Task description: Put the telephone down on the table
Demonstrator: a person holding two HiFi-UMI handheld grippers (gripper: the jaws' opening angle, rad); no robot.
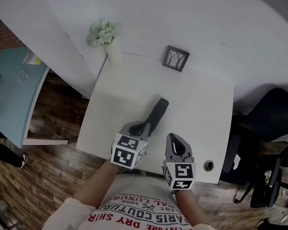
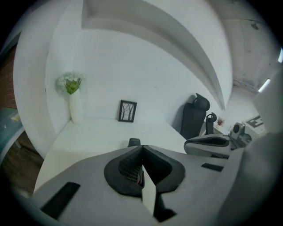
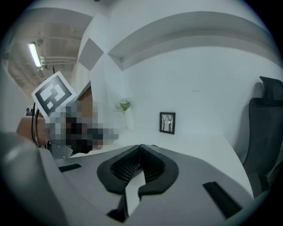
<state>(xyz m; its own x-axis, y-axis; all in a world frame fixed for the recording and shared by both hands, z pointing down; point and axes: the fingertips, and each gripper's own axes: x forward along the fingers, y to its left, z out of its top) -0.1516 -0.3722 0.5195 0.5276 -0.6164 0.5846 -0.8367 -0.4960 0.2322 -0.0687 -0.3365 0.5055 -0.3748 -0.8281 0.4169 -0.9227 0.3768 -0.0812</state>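
The telephone [image 1: 157, 114], a dark slim handset, lies flat on the white table [image 1: 202, 108], pointing away from me. My left gripper [image 1: 139, 130] hovers at its near end, jaws shut tip to tip with nothing seen between them. In the left gripper view the handset's far end [image 2: 134, 142] peeks out just past the closed left gripper [image 2: 142, 148]. My right gripper [image 1: 174, 139] hangs to the right of the handset over the table's front part, apart from it. Its jaws are shut and empty in the right gripper view [image 3: 140, 147].
A small framed picture [image 1: 176, 58] and a white vase of flowers [image 1: 106, 35] stand at the table's far edge against the wall. A cable hole [image 1: 208, 165] sits near the front right corner. Black office chairs [image 1: 268, 122] stand to the right, a light blue table [image 1: 11, 93] to the left.
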